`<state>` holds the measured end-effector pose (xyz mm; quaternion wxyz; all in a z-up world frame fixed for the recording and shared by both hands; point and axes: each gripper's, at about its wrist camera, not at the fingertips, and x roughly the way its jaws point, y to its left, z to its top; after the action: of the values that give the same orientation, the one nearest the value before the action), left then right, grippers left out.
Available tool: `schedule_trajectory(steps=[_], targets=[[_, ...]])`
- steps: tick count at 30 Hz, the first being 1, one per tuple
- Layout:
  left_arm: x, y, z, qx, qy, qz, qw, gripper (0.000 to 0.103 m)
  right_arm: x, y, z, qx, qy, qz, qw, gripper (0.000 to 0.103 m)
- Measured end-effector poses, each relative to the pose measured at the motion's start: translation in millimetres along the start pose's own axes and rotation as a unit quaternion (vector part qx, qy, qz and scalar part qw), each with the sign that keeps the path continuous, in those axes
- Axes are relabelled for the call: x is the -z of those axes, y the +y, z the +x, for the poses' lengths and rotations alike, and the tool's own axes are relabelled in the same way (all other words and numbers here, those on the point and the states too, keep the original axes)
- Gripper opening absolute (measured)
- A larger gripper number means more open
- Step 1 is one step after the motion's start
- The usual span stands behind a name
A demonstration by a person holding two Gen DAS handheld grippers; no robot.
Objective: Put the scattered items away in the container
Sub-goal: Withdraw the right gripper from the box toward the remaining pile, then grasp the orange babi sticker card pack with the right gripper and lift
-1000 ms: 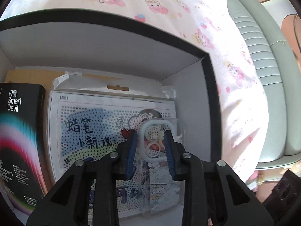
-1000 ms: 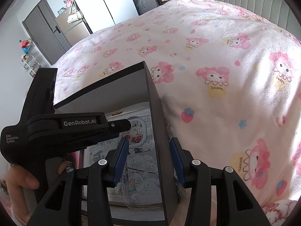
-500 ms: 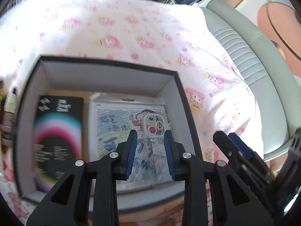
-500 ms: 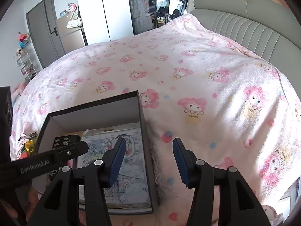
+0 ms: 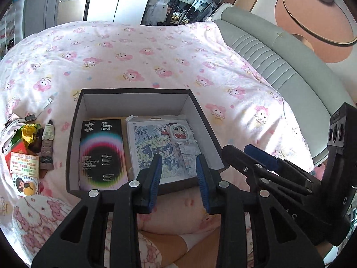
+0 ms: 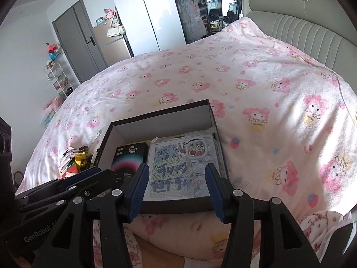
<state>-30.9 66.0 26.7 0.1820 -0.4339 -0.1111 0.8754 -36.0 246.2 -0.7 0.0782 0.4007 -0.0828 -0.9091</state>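
Observation:
A dark box [image 5: 133,101] with white inner walls sits on the pink patterned bed. Inside lie a black Smart Devil pack [image 5: 101,154], a printed packet [image 5: 154,149] and, on top of the packet, a clear phone case [image 5: 179,134]. My left gripper [image 5: 178,160] hovers above the box's near edge; its jaws are opening with nothing between them. My right gripper [image 6: 176,169] hangs open and empty over the same edge, and the case [image 6: 197,149] lies beyond it. Scattered left of the box are a brown tube [image 5: 47,149], a gold wrapper [image 5: 30,131] and a red card [image 5: 23,164].
A watch with a pale strap [image 5: 29,118] and a round sticker [image 5: 24,185] also lie left of the box. A grey padded headboard [image 5: 279,62] borders the bed on the right. The person's patterned sleeve [image 5: 44,218] and legs are below the grippers.
Both grippers rose and pulled back out of the box. The left let go of the phone case, which now lies on the packet. The right jaws widened.

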Motion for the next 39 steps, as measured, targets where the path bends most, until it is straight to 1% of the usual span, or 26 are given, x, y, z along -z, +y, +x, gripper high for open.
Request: schedule_trajectory(steps=[2,5,6,11,14,16,18,20,21,23,24,26,28,30,33,36,37,39], targets=[[5,8,-8,-0.003,-0.003,-0.005,1.0,0.031,4,12,-4,-0.008,-0.001,-0.013,1.0,0.048],[14,23,-23,-0.013,-0.008,-0.011,0.9998,0.031,7,36,-7,-0.002,-0.009,-0.038,0.999,0.048],[16,30,-28,-0.017,-0.011,-0.013,0.9997,0.031,9,45,-7,-0.005,-0.008,-0.049,0.999,0.048],[31,70,-57,-0.056,-0.033,-0.043,0.997,0.031,18,91,5,-0.064,0.017,-0.087,0.994,0.048],[38,102,-71,-0.07,-0.05,-0.079,0.9931,0.031,20,126,17,-0.093,0.03,-0.116,0.988,0.048],[42,124,-77,-0.076,-0.059,-0.104,0.9899,0.031,18,153,26,-0.115,0.035,-0.145,0.982,0.048],[46,147,-85,-0.084,-0.068,-0.125,0.9862,0.032,16,176,38,-0.147,0.05,-0.162,0.975,0.048],[51,172,-89,-0.104,-0.073,-0.15,0.9805,0.032,16,196,54,-0.18,0.071,-0.17,0.966,0.048],[55,187,-92,-0.115,-0.078,-0.17,0.9757,0.032,16,202,61,-0.184,0.078,-0.174,0.964,0.048],[68,223,-94,-0.131,-0.084,-0.215,0.9641,0.032,17,204,75,-0.168,0.082,-0.161,0.969,0.048],[74,239,-91,-0.142,-0.08,-0.232,0.959,0.032,15,204,81,-0.166,0.09,-0.158,0.969,0.048],[85,270,-83,-0.166,-0.066,-0.255,0.9503,0.031,16,212,96,-0.182,0.11,-0.171,0.962,0.048],[92,296,-73,-0.171,-0.053,-0.272,0.9454,0.031,16,226,108,-0.195,0.127,-0.189,0.954,0.048],[93,313,-62,-0.174,-0.041,-0.281,0.9429,0.031,17,243,126,-0.204,0.154,-0.198,0.946,0.048],[90,332,-43,-0.17,-0.033,-0.286,0.9423,0.031,25,263,160,-0.205,0.211,-0.199,0.935,0.048],[88,348,-25,-0.183,-0.021,-0.292,0.9385,0.031,33,281,194,-0.205,0.254,-0.208,0.922,0.048],[88,354,-18,-0.187,-0.014,-0.294,0.9371,0.031,34,284,204,-0.2,0.262,-0.206,0.921,0.048],[89,363,-7,-0.185,-0.002,-0.303,0.935,0.031,39,288,222,-0.179,0.27,-0.202,0.924,0.048]])
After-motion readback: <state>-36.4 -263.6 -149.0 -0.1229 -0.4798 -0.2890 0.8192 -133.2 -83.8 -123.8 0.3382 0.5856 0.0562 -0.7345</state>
